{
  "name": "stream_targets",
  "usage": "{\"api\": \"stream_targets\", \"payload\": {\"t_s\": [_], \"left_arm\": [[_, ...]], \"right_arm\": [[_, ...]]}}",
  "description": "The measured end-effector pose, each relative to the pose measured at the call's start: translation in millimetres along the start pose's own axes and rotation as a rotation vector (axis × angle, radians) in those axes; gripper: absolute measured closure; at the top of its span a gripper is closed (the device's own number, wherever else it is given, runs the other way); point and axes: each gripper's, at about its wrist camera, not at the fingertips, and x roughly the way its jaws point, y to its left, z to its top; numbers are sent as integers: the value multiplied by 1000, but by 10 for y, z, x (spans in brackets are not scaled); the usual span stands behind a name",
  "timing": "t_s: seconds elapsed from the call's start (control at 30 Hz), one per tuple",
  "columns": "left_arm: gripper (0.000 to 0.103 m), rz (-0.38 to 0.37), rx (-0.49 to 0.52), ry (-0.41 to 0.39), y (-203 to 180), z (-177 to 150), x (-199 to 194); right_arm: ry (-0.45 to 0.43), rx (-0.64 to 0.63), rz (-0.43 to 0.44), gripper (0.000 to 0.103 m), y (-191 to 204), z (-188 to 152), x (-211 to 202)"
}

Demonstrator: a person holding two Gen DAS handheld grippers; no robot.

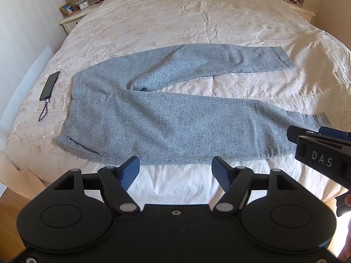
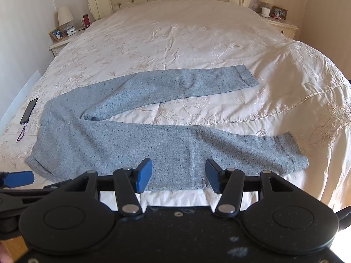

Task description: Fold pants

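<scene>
While both grippers, left [image 1: 175,171] and right [image 2: 178,178], hover with ribbed blue fingers [image 2: 143,176] spread, speckled grey knit pants [image 1: 153,114] lie flat, legs splayed, on an embroidered cream bed [image 1: 175,22].

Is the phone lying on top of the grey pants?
No: the phone lies on the bedspread beside the waistband of the grey pants, with a strip of cover between them.

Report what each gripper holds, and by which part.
Nothing: left gripper and right gripper have open jaws, empty, above the near edge of the grey speckled pants.
</scene>
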Motion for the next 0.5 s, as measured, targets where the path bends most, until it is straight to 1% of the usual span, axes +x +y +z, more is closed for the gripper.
{"api": "stream_targets", "payload": {"t_s": [0.5], "left_arm": [[30,9,-8,-8,30,-38,-41]], "right_arm": [[-10,-13,19,46,23,-14,-30]]}}
